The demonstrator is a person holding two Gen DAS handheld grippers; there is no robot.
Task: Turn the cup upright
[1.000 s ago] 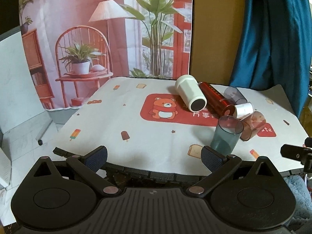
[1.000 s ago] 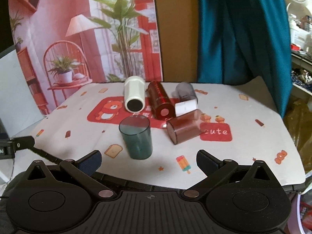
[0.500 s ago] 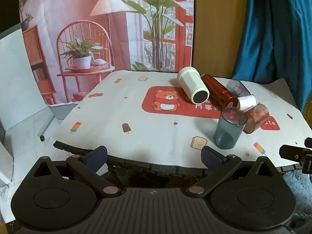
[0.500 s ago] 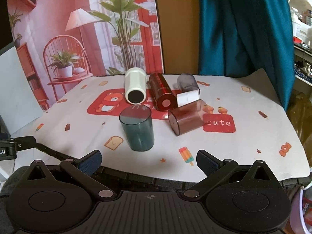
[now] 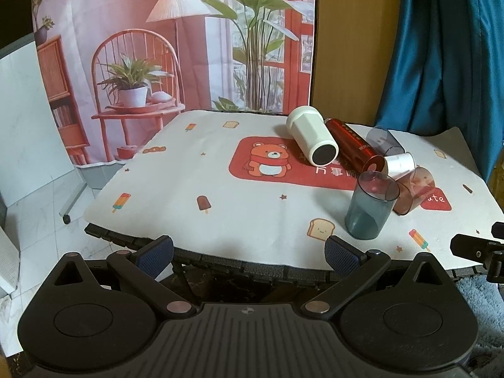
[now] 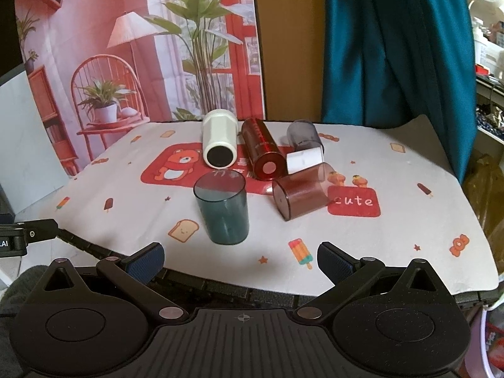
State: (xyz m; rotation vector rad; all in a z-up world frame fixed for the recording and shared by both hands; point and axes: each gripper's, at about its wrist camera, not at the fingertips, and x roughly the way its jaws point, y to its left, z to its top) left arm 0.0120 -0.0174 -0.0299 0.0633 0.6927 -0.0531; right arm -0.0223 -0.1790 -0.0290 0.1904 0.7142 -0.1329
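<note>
**Teal cup standing on the bench, both grippers empty**

The teal cup point(image 6: 222, 209) stands with its mouth up near the front of the bench point(image 6: 409, 252), on the printed cloth point(image 6: 393, 173). Just behind it lie a white cup point(image 6: 219, 143), a red cylinder point(image 6: 264, 151), a small white cup point(image 6: 305, 159), a grey cup point(image 6: 304, 134) and a brown cup point(image 6: 300, 193), all on their sides. The right gripper point(image 6: 241, 260) and the left gripper point(image 5: 249, 252) hover at the bench's front edge, jaws spread wide, holding nothing.
</note>
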